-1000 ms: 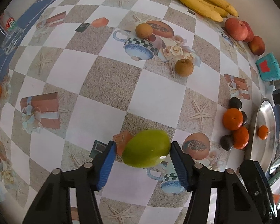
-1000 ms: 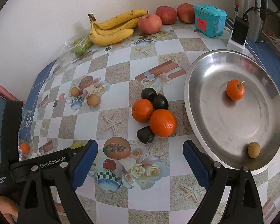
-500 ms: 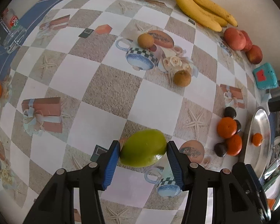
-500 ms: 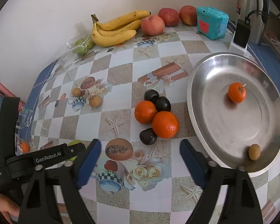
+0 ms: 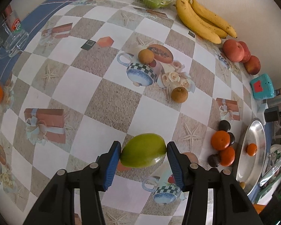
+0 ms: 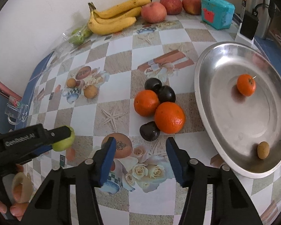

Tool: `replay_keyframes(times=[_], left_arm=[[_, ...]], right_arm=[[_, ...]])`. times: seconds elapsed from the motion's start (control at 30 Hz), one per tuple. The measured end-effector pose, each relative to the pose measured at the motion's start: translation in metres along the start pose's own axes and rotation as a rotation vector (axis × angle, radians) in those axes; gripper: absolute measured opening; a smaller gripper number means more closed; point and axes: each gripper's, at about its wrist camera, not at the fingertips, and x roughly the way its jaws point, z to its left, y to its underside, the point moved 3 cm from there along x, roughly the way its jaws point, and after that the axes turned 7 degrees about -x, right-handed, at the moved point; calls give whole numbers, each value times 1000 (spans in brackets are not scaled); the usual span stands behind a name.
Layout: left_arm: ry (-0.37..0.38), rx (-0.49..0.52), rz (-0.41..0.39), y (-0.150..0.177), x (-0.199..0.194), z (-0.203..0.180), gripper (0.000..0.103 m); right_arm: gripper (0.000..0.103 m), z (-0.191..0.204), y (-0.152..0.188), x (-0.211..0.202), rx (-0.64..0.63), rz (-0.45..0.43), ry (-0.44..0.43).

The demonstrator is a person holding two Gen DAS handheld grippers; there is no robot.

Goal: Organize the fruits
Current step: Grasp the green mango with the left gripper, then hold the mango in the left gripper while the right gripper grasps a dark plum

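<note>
While the left gripper [image 5: 143, 154] pinches the green mango [image 5: 143, 153] (clear of the tablecloth [image 5: 110, 97]), the metal tray [image 5: 252, 150] sits far right. From the right wrist, the right gripper [image 6: 139, 156], jaws just closing, holds nothing, near the oranges [image 6: 169, 117].

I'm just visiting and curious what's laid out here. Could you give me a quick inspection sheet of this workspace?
Surface: table with a checked, printed cloth.
Job's things: green fruit in the left gripper; small orange and small brown fruit on the metal tray; two oranges and dark plums beside it; bananas and apples by the wall.
Clutter: teal box, glass mug.
Grippers: left shut on the green fruit; right gripper has just been closing, nothing between.
Cables: black plug with its cord.
Surroundings: white wall.
</note>
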Motion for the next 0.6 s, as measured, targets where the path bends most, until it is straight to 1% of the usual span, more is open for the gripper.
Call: replay_keyframes(times=[0.07, 0.13, 0.17, 0.27, 0.4, 0.6], left_arm=[[2, 0, -3, -2, 0, -1, 53], [3, 1, -11, -4, -2, -3, 38], [2, 3, -16, -4, -3, -3, 33], [6, 10, -34, -7, -7, -4, 33], [8, -3, -24, -10, -4, -1, 33], [1, -6, -9, -13, 0, 6, 33]], right_arm=[[52, -1, 0, 5, 7, 12, 1], [51, -1, 0, 8, 12, 17, 3], [51, -2, -1, 10, 14, 20, 7], [50, -2, -2, 16, 22, 29, 19], [46, 0, -3, 23, 27, 36, 36], [45, 0, -7, 29, 41, 30, 63]])
